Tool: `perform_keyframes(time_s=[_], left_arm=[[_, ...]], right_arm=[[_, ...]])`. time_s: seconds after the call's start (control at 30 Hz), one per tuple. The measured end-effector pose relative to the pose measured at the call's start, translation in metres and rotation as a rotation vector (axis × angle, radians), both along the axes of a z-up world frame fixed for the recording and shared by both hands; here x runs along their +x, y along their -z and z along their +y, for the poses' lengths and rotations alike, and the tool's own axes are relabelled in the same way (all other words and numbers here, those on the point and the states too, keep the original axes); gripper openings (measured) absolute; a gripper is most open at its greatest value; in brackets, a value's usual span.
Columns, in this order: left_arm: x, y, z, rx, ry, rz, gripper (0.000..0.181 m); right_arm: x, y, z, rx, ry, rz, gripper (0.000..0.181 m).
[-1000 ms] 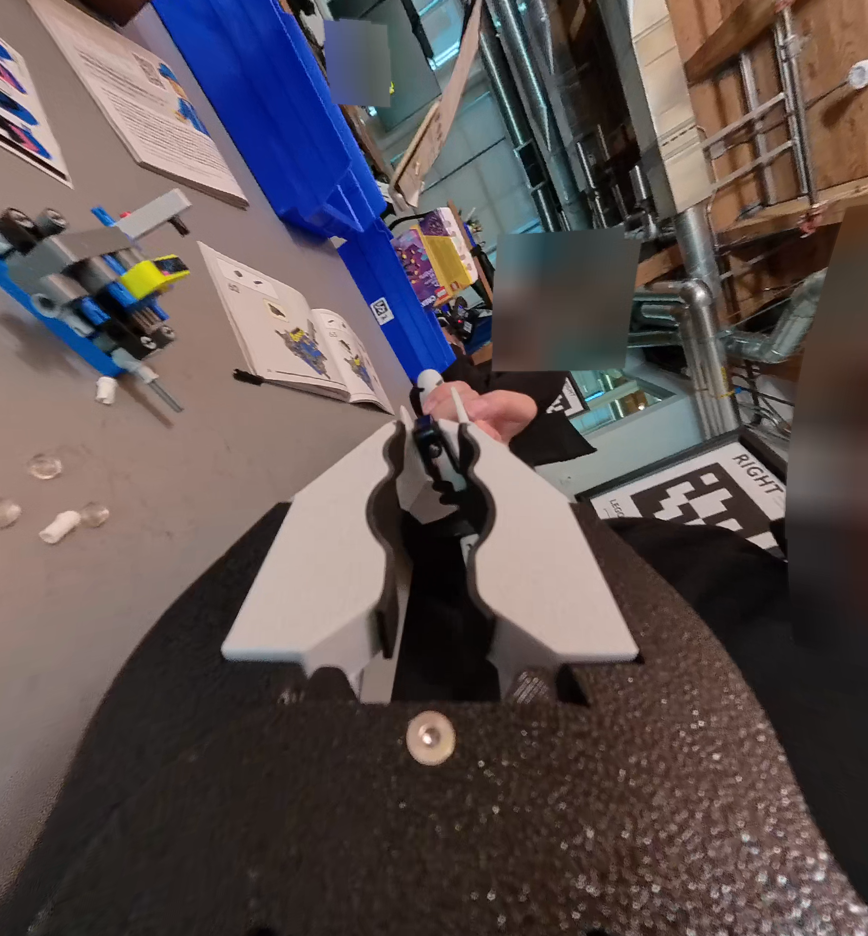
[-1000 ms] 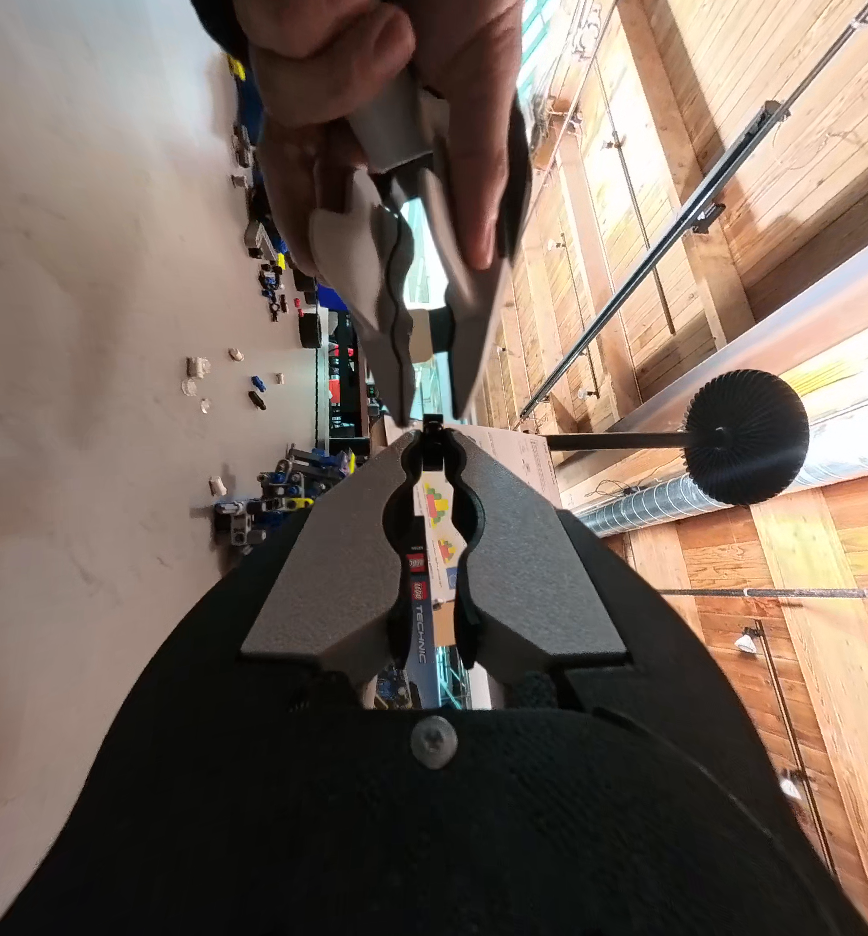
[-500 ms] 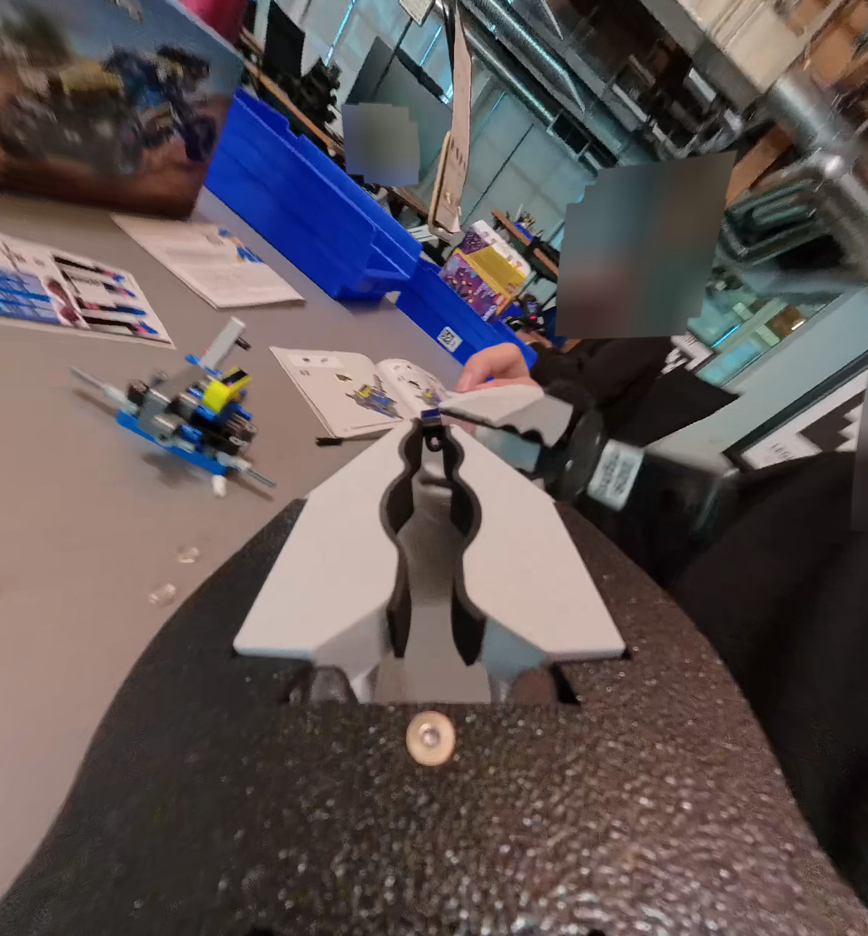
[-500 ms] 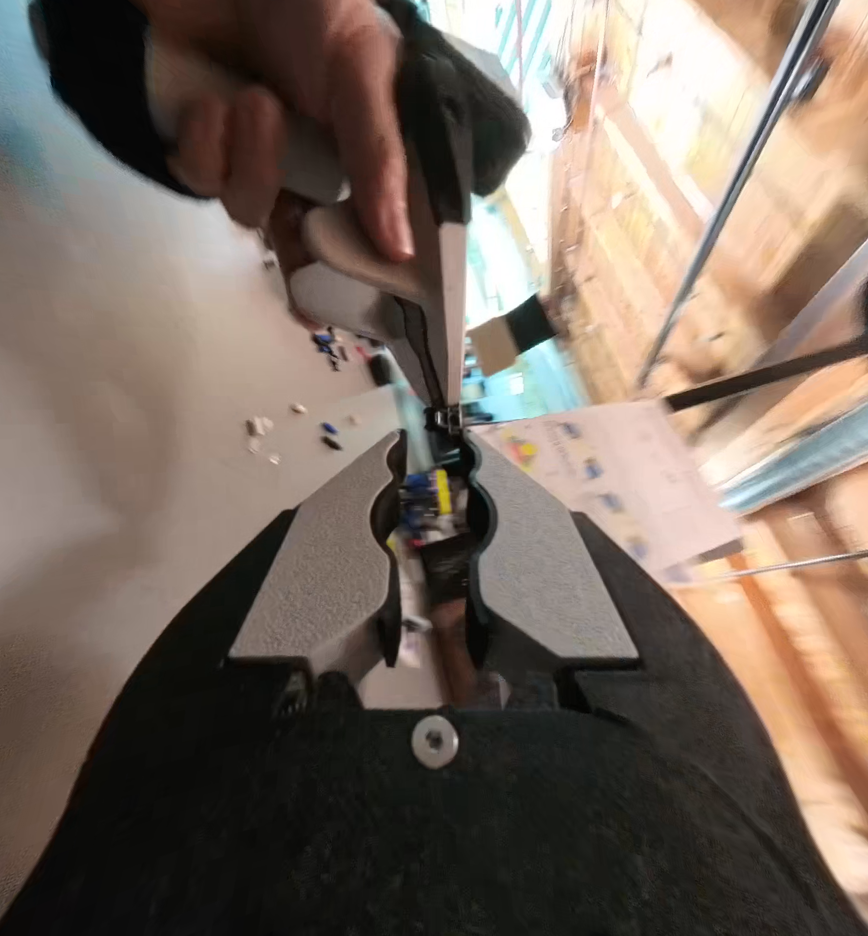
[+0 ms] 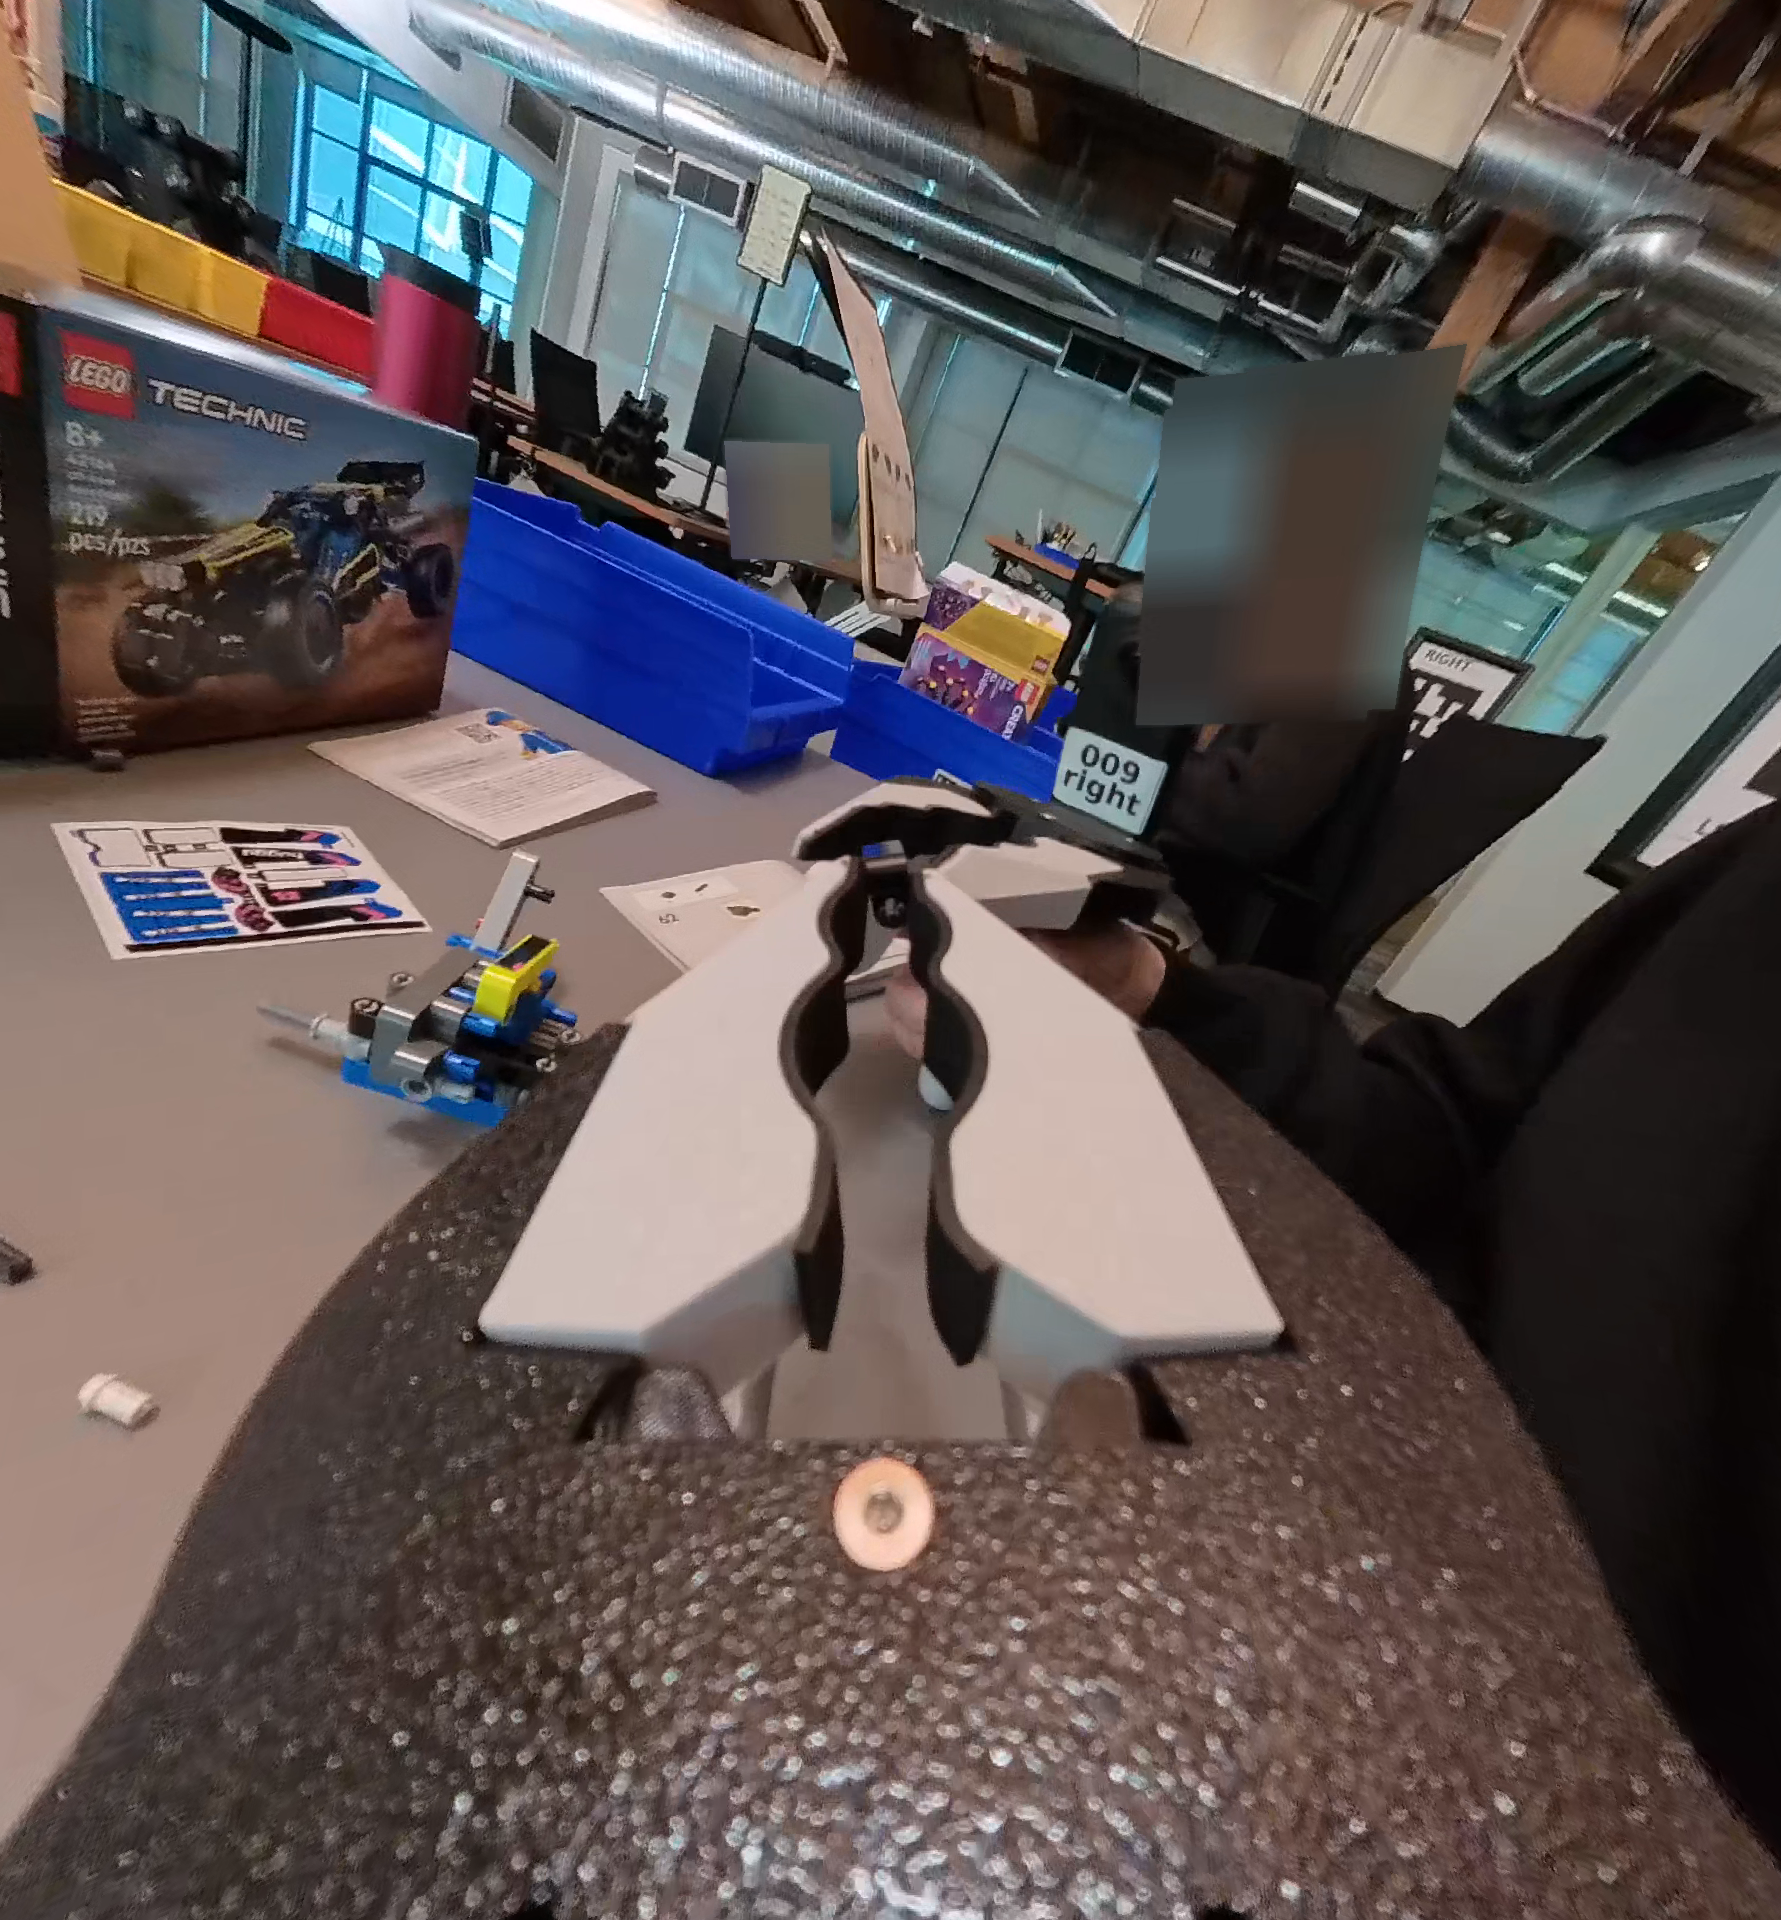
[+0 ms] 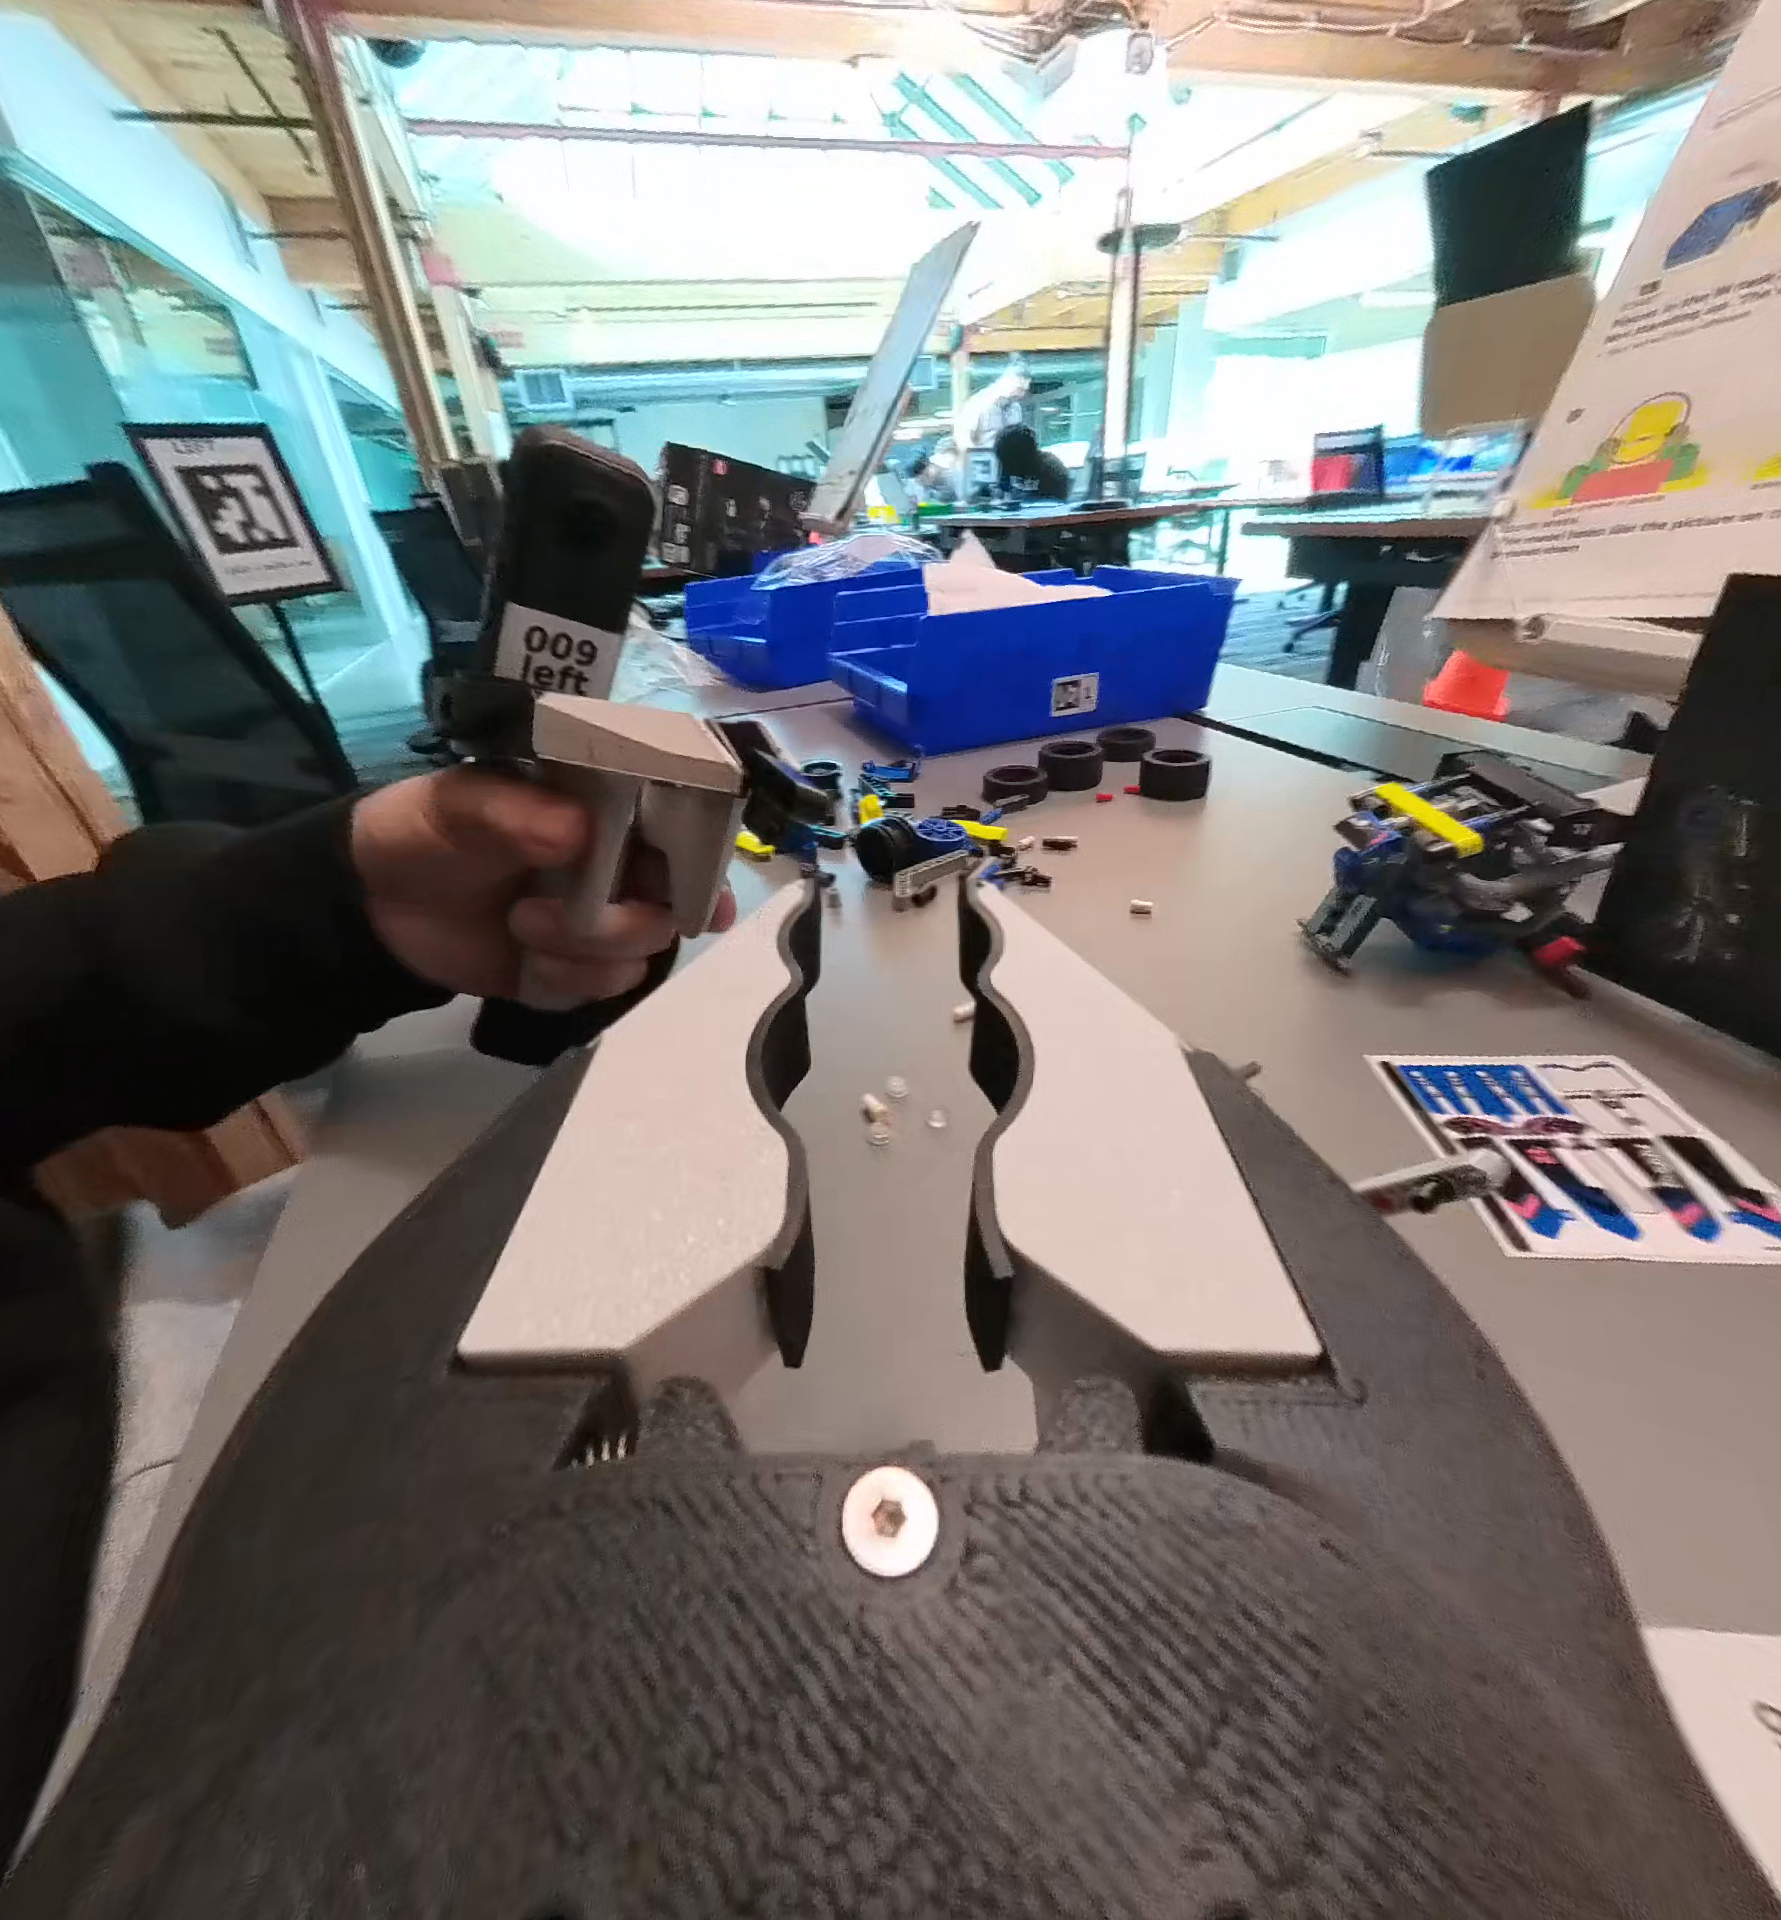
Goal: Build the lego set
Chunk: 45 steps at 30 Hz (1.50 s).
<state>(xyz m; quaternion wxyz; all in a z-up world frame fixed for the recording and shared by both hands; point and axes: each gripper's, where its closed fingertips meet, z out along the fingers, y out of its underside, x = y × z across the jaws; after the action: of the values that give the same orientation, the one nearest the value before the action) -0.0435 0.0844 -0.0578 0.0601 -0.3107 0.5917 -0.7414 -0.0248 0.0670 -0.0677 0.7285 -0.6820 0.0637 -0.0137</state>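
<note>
While the left gripper [image 5: 881, 883] stays pinched on a small blue-black piece [image 5: 888, 902] at its tips, the half-built model [image 5: 455, 1023] sits on the grey table [image 5: 138, 1143] — well to the left. Right wrist view: right gripper [image 6: 891, 899] is spread, nothing in it; the loose-parts pile [image 6: 917, 831] lies ahead, model [image 6: 1437, 868] to its right. Likely next: brace the model before pressing — align first.

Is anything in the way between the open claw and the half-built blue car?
Nothing visible does. Between the right claw and the half-built blue car there is only flat grey table and one tiny white piece.
</note>
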Motion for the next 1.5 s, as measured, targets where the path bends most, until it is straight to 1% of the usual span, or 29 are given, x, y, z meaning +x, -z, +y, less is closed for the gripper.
perform_keyframes(time_s=[0.1, 0.17, 0.2, 0.3, 0.4, 0.47, 0.5, 0.53, 0.6, 0.67, 0.7, 0.77, 0.8, 0.83, 0.87, 0.9, 0.97, 1.0, 1.07, 1.1, 1.13, 1.2, 1.3, 1.37, 1.43, 1.5], left_arm=[[-0.001, 0.001, -0.005, 0.032, 0.001, -0.034, 0.004], [-0.002, 0.003, -0.009, 0.063, 0.014, -0.056, 0.004], [-0.004, 0.004, -0.011, 0.077, 0.023, -0.069, 0.004], [-0.007, 0.005, -0.015, 0.105, 0.05, -0.098, 0.004], [-0.007, 0.005, -0.016, 0.132, 0.062, -0.099, 0.005], [-0.004, 0.01, -0.014, 0.192, 0.049, -0.088, 0.004], [-0.001, 0.01, -0.008, 0.231, 0.021, -0.092, 0.008], [0.003, 0.01, 0.001, 0.274, -0.028, -0.099, 0.014], [0.015, 0.013, 0.031, 0.396, -0.159, -0.094, 0.014], [0.023, 0.025, 0.065, 0.562, -0.284, -0.077, 0.021], [0.025, 0.033, 0.082, 0.645, -0.331, -0.055, 0.027], [0.024, 0.046, 0.103, 0.769, -0.368, -0.021, 0.042], [0.023, 0.051, 0.109, 0.813, -0.376, -0.012, 0.046], [0.023, 0.055, 0.113, 0.85, -0.381, -0.004, 0.046], [0.022, 0.06, 0.113, 0.873, -0.374, 0.005, 0.043], [0.02, 0.064, 0.108, 0.883, -0.339, 0.012, 0.039], [0.016, 0.071, 0.084, 0.895, -0.238, -0.008, 0.037], [0.016, 0.073, 0.071, 0.915, -0.19, -0.044, 0.037], [0.015, 0.08, 0.049, 1.003, -0.093, -0.119, 0.036], [0.016, 0.084, 0.047, 1.057, -0.074, -0.123, 0.032], [0.019, 0.089, 0.051, 1.106, -0.074, -0.098, 0.029], [0.027, 0.096, 0.066, 1.154, -0.103, -0.02, 0.028], [0.041, 0.091, 0.093, 1.157, -0.234, 0.049, 0.025], [0.046, 0.087, 0.105, 1.142, -0.288, 0.074, 0.024], [0.051, 0.085, 0.111, 1.152, -0.296, 0.059, 0.021], [0.06, 0.081, 0.112, 1.207, -0.265, -0.022, 0.022]], right_arm=[[-0.008, -0.002, 0.005, 0.036, -0.077, 0.064, 0.025], [-0.012, -0.005, 0.007, 0.055, -0.111, 0.075, 0.021], [-0.014, -0.005, 0.007, 0.058, -0.127, 0.074, 0.023], [-0.026, -0.008, 0.008, 0.071, -0.236, 0.089, 0.018], [-0.024, -0.009, 0.008, 0.065, -0.249, 0.057, 0.011], [-0.024, -0.009, 0.007, 0.04, -0.272, 0.041, 0.009], [-0.023, -0.008, 0.005, 0.024, -0.278, 0.027, 0.007], [-0.016, -0.011, 0.002, 0.031, -0.254, 0.019, 0.007], [0.006, -0.014, -0.008, 0.041, -0.192, 0.056, 0.006], [0.024, -0.013, -0.021, 0.031, -0.155, 0.085, 0.006], [0.034, -0.013, -0.028, 0.028, -0.118, 0.091, 0.006], [0.047, -0.014, -0.041, 0.049, -0.082, 0.108, 0.006], [0.052, -0.014, -0.045, 0.061, -0.066, 0.129, 0.006], [0.057, -0.013, -0.048, 0.068, -0.045, 0.15, 0.006], [0.059, -0.011, -0.05, 0.073, -0.04, 0.162, 0.006], [0.06, -0.009, -0.051, 0.075, -0.042, 0.168, 0.006], [0.064, -0.008, -0.052, 0.079, -0.019, 0.182, 0.006], [0.065, -0.008, -0.052, 0.08, -0.017, 0.187, 0.006], [0.067, -0.007, -0.052, 0.08, -0.011, 0.202, 0.006], [0.07, -0.006, -0.053, 0.081, 0.012, 0.202, 0.006], [0.072, -0.007, -0.055, 0.083, 0.026, 0.194, 0.006], [0.074, -0.01, -0.059, 0.097, 0.048, 0.173, 0.006], [0.082, -0.009, -0.066, 0.097, 0.094, 0.169, 0.006], [0.083, -0.01, -0.069, 0.096, 0.097, 0.164, 0.006], [0.082, -0.016, -0.072, 0.124, 0.091, 0.154, 0.006], [0.081, -0.019, -0.073, 0.148, 0.073, 0.172, 0.006]])
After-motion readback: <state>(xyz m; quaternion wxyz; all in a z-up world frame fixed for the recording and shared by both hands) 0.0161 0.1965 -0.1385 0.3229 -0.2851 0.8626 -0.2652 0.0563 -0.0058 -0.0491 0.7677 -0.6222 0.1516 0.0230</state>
